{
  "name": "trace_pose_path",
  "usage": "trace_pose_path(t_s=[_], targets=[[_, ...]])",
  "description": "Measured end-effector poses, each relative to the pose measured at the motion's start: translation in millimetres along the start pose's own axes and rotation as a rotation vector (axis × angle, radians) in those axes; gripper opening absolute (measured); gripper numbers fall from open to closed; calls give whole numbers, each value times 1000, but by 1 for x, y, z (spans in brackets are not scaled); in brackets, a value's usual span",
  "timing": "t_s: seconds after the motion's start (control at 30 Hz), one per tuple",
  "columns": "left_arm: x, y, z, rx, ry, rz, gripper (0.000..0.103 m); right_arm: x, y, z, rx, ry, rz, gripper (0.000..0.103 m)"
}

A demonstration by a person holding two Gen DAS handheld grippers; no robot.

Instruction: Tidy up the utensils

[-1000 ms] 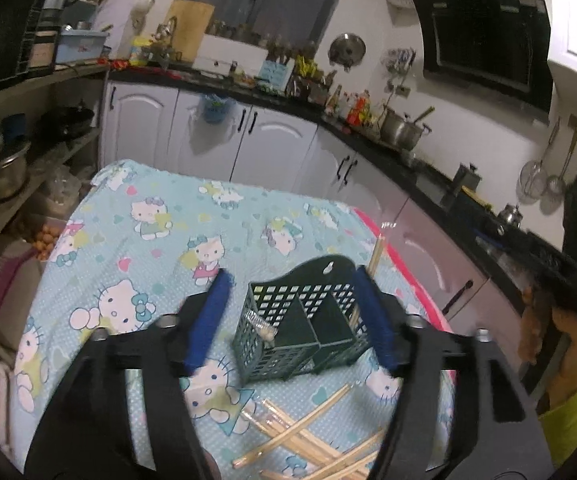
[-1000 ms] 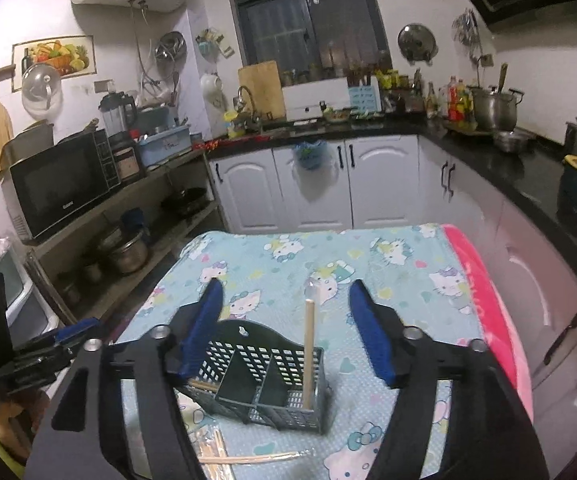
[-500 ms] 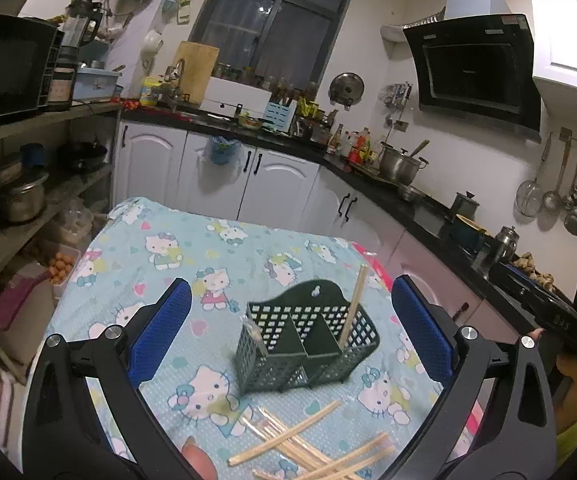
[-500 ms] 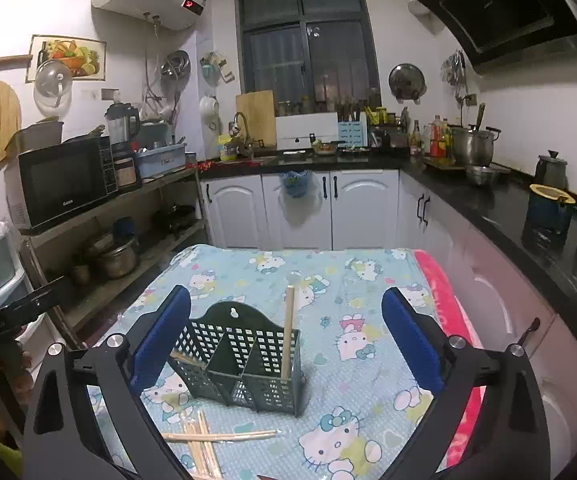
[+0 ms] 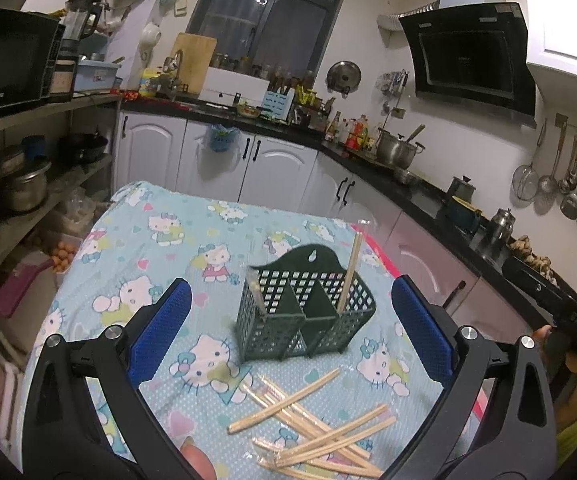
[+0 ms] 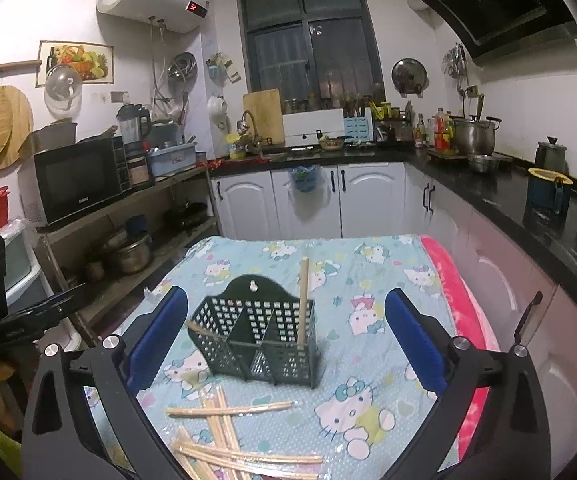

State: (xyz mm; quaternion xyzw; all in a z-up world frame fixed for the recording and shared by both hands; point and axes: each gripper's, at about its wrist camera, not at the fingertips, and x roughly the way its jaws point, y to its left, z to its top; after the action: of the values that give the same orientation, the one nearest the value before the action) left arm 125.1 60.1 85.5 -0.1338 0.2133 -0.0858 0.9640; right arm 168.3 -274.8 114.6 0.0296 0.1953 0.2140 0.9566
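A dark green slotted utensil basket (image 5: pixel 308 320) (image 6: pixel 256 344) stands on the table's Hello Kitty cloth (image 5: pixel 176 248). One wooden chopstick (image 5: pixel 350 272) (image 6: pixel 303 300) stands upright in its right compartment. A second chopstick (image 6: pixel 204 330) leans in the left one. Several loose chopsticks (image 5: pixel 316 428) (image 6: pixel 228 432) lie crossed on the cloth in front of the basket. My left gripper (image 5: pixel 290 334) and right gripper (image 6: pixel 286 338) are both wide open, drawn back from the basket, with nothing held.
The table's pink edge (image 6: pixel 452 292) runs along the right, beside white cabinets and a black counter. Open shelves with pots (image 6: pixel 128 256) stand to the left. A person's hand holds the other gripper at each view's outer edge (image 5: pixel 568 316) (image 6: pixel 8 328).
Both grippers have opened wide and pulled back from the basket. The upright chopstick that stood between the right gripper's fingers now stands free in the basket.
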Motion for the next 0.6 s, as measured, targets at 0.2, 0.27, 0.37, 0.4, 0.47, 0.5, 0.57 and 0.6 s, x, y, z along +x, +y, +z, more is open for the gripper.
trace_pose_path(t_s=[0.2,0.27,0.37,0.4,0.47,0.5,0.57,0.6], targets=[[0,2,-14,-6,26,7,92,-5,4,-17,-15,20,-6,96],[0,1,-19,-1,34,8,92,-5,5,-21,-21,27,-7,96],[0,1,-26,-4,48,6,92,-5,6,-28,-27,41,-14,96],[0,1,-28,-3,53,6,92,-6,6,-31,-22,45,-13,96],[1,0,-31,0,61,8,92,-6,5,-36,-15,52,-12,96],[1,-1,-34,0,66,6,92,-6,4,-38,-11,59,-14,96],[0,-2,-37,4,70,0,92,-6,4,-43,-2,71,-13,96],[-1,-2,-40,7,74,-2,92,-6,3,-45,-2,75,-14,96]])
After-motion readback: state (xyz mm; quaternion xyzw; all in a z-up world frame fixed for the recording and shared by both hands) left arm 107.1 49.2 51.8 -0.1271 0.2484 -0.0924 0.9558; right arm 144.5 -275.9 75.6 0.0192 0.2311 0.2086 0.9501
